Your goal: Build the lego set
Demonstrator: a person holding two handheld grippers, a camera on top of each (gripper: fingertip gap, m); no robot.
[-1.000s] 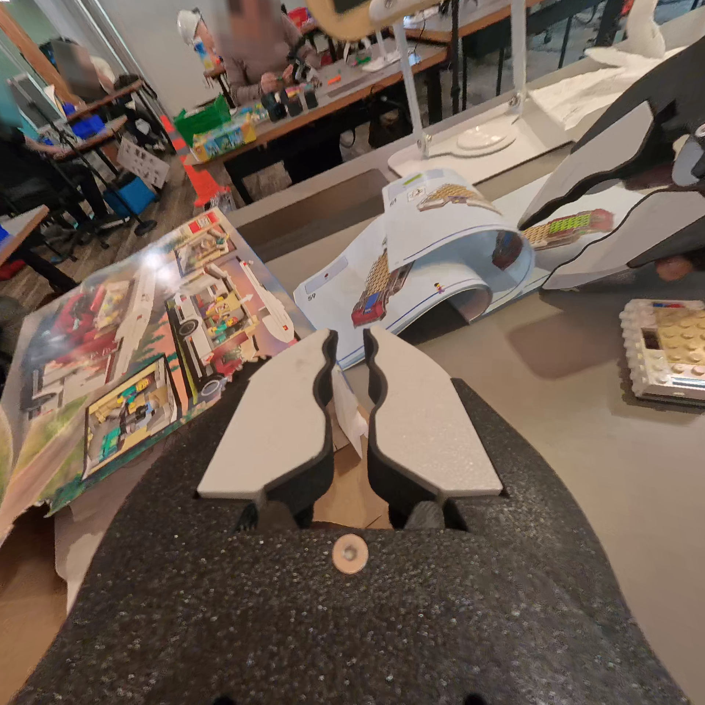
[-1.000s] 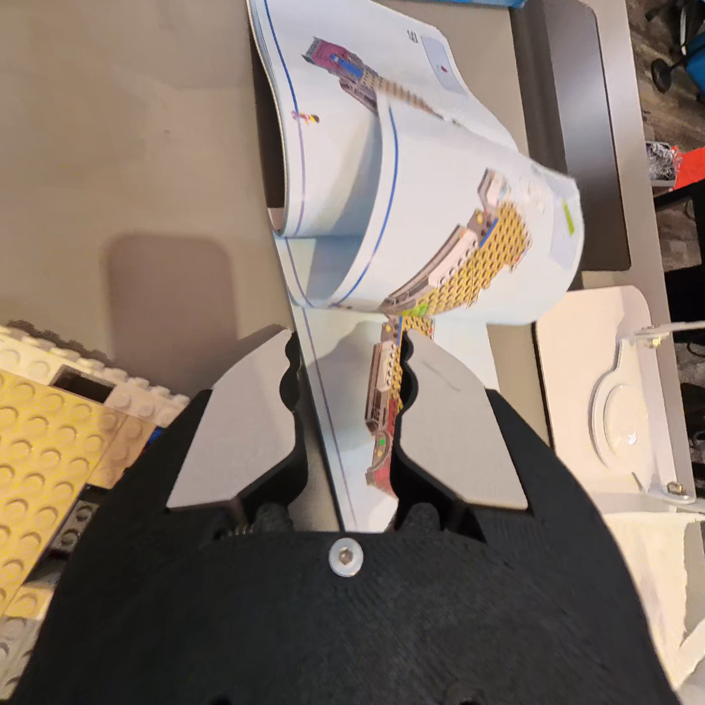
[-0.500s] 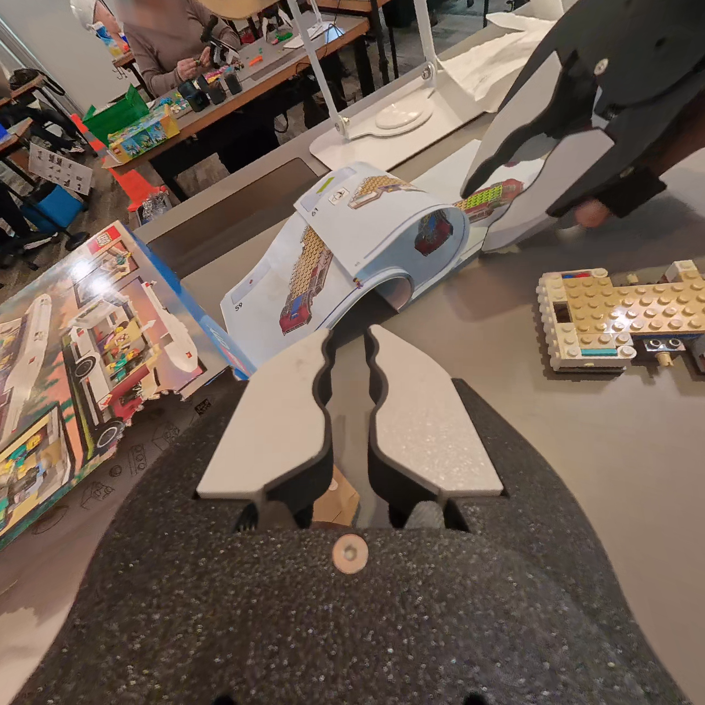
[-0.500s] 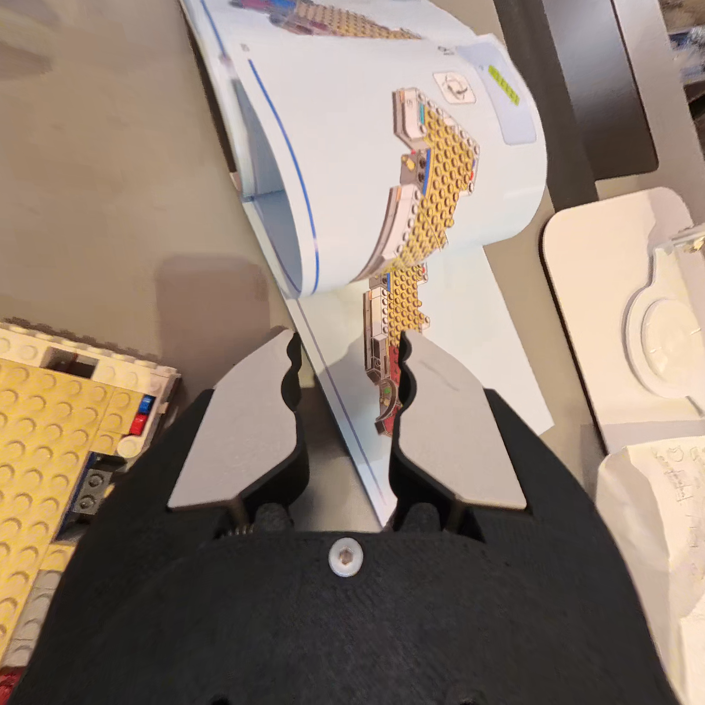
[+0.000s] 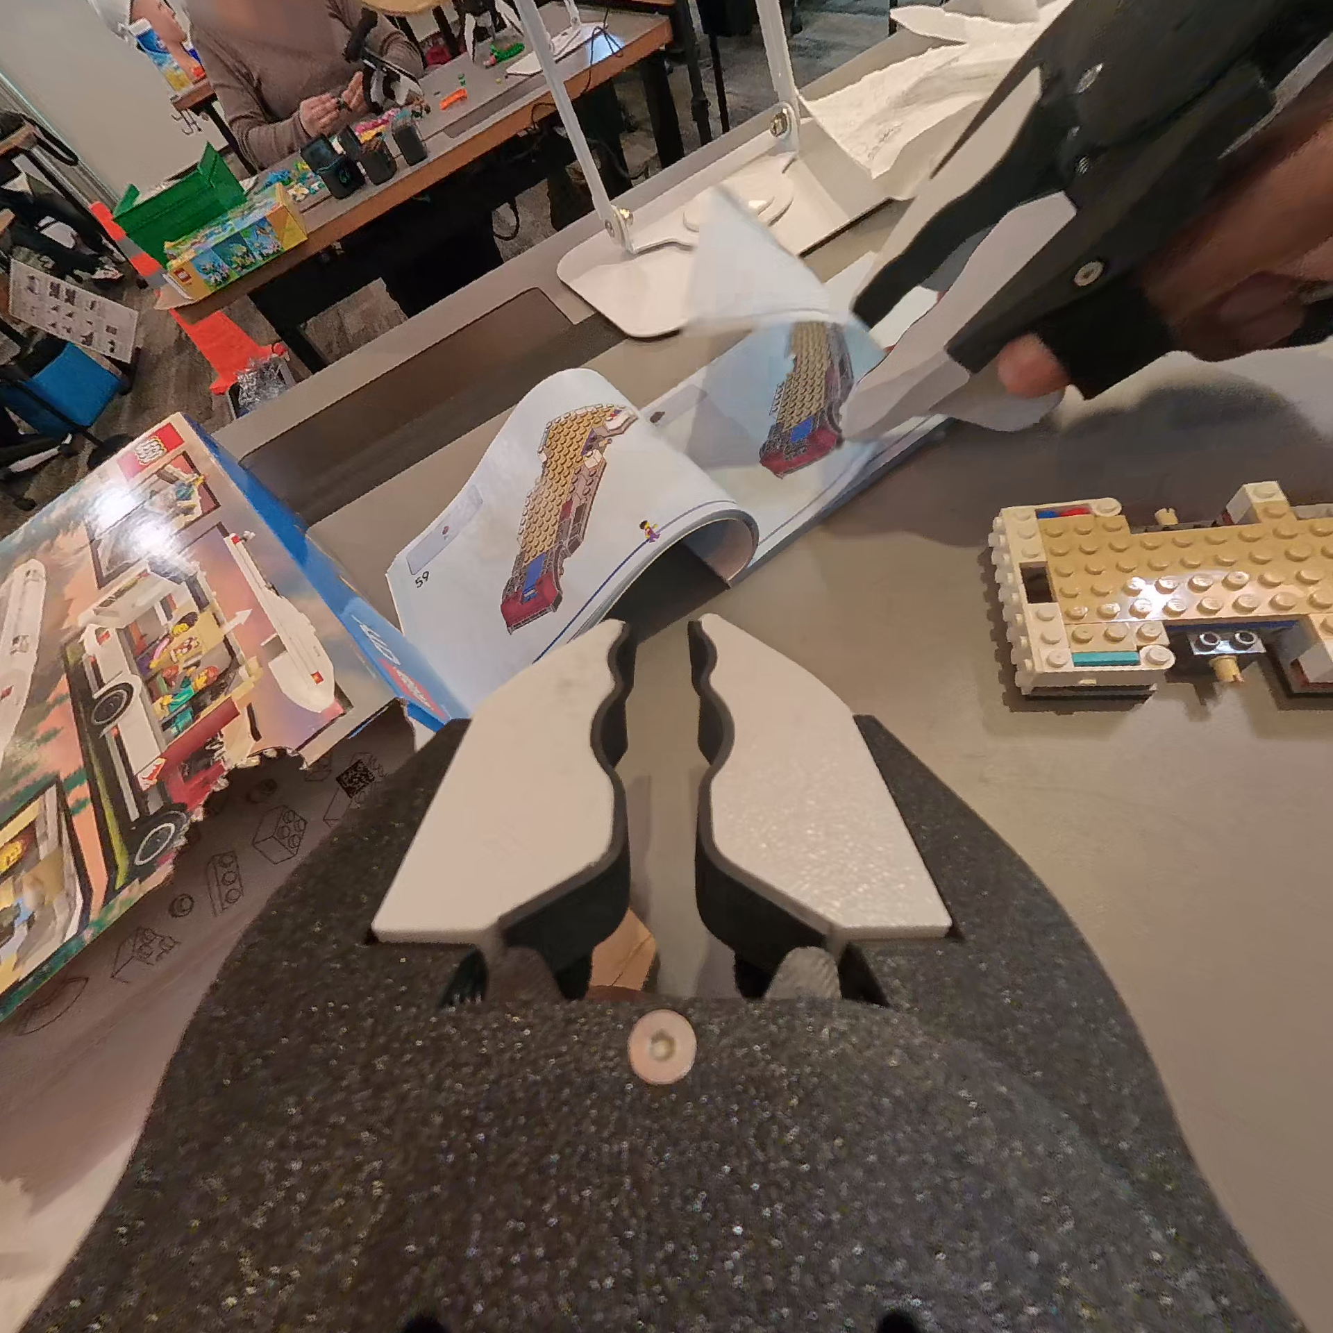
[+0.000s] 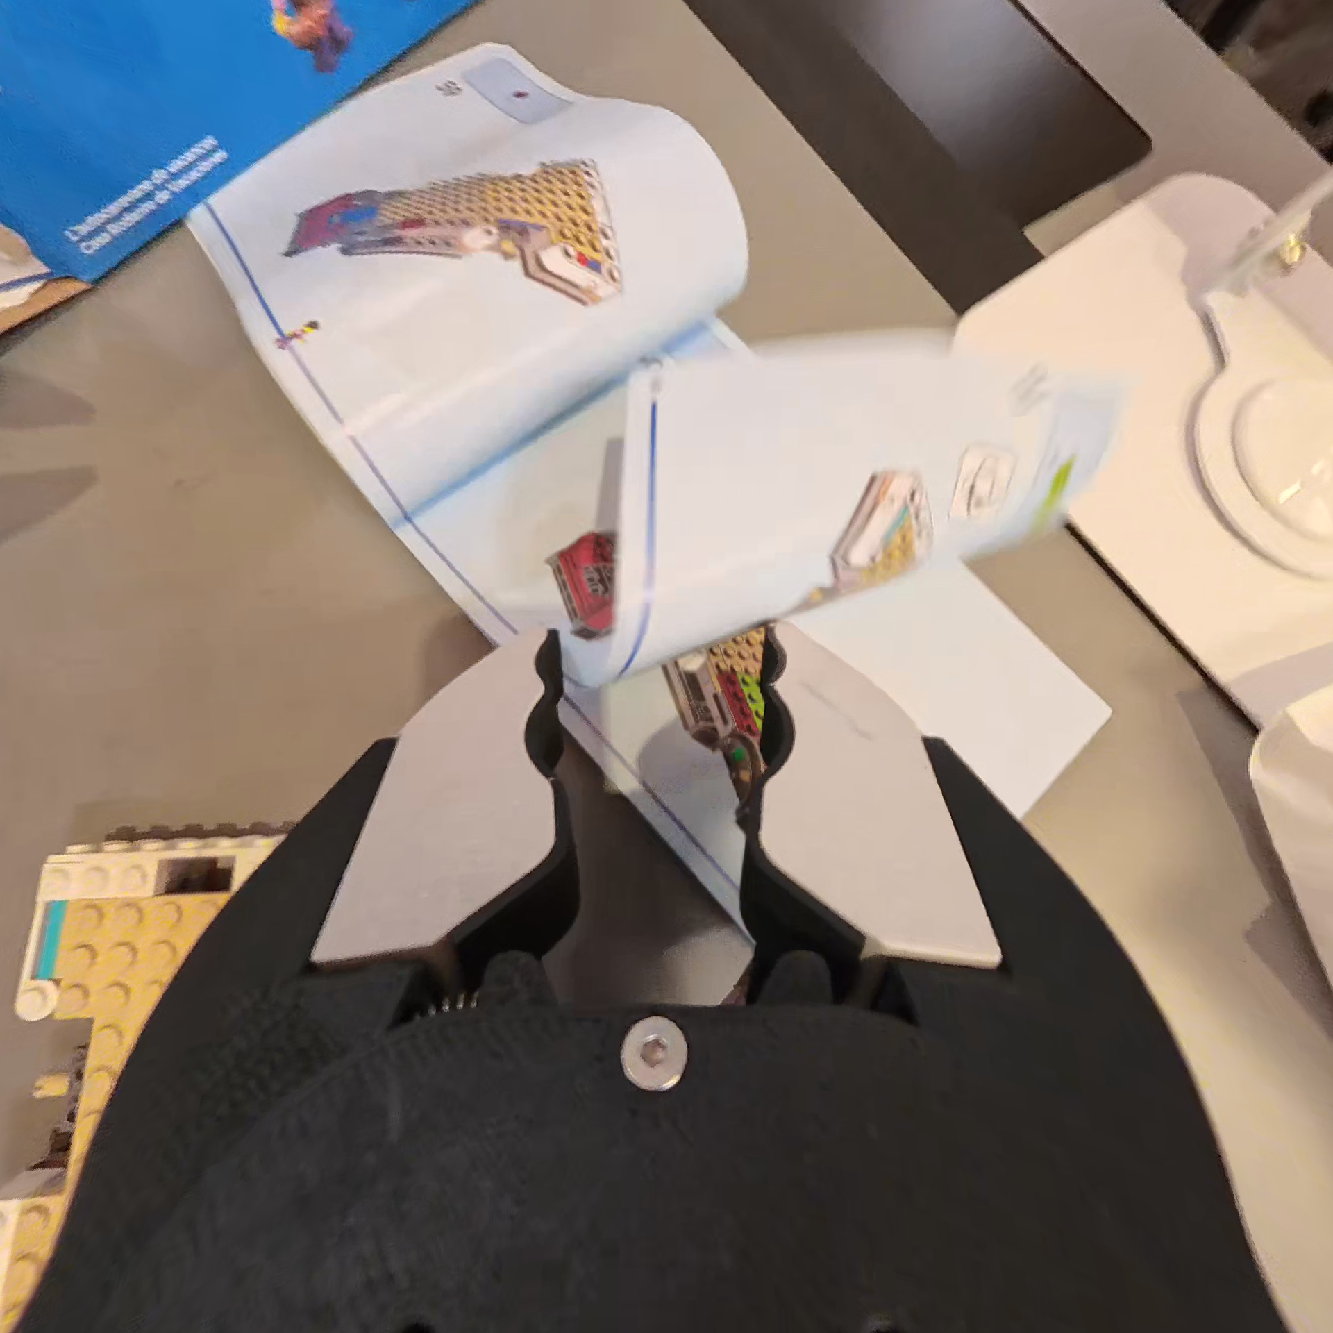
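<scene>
We see our left hand-held gripper (image 5: 656, 635) low in the middle of the left wrist view. Its two grey fingers stand a little apart, and only bare grey table (image 5: 1010, 865) shows in the small gap. It holds nothing. Just above its tips lies the open, pale blue paper building booklet (image 5: 548, 519) with pictures of brick models on its curled pages. At the left of the frame sits the big colourful cardboard toy box (image 5: 166, 649). At the right sits the flat tan and white brick model (image 5: 1154, 599), well apart from this gripper.

Our right hand-held gripper (image 6: 660, 649) is spread wide in the right wrist view. It sits over the lower right part of the booklet (image 6: 447, 303). A loose, blurry page (image 6: 829, 498) curves up just above its tips. The page lies between the fingers, but we cannot tell if it touches them, and they do not pinch it. In the left wrist view this gripper (image 5: 887, 361) is at the upper right, over the same booklet. A white lamp base (image 6: 1190, 433) rests at the right of the frame.
</scene>
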